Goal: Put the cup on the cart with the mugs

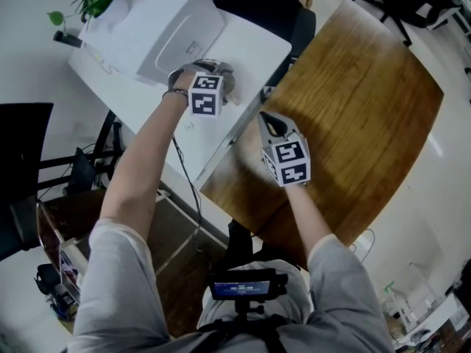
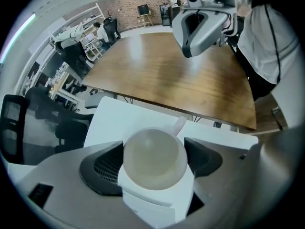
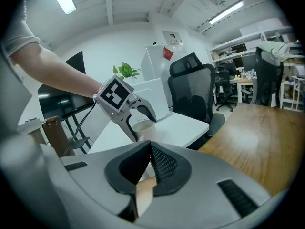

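My left tongs [image 2: 153, 152] pointed down and gripped the cup [image 2: 152, 168] by both sides; it stood on the white worktop [image 2: 119, 116], eleven o'clock from me. My right tongs [image 3: 149, 149], at their four o'clock, were pinched together, empty.

Left hand-held gripper [image 2: 153, 160] clamps downward; right hand-held gripper [image 3: 148, 165] closed.

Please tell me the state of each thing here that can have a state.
cup: upright, empty, on the white table.
left claw: closed on the cup's sides, no gap visible.
right claw: shut, holding nothing.
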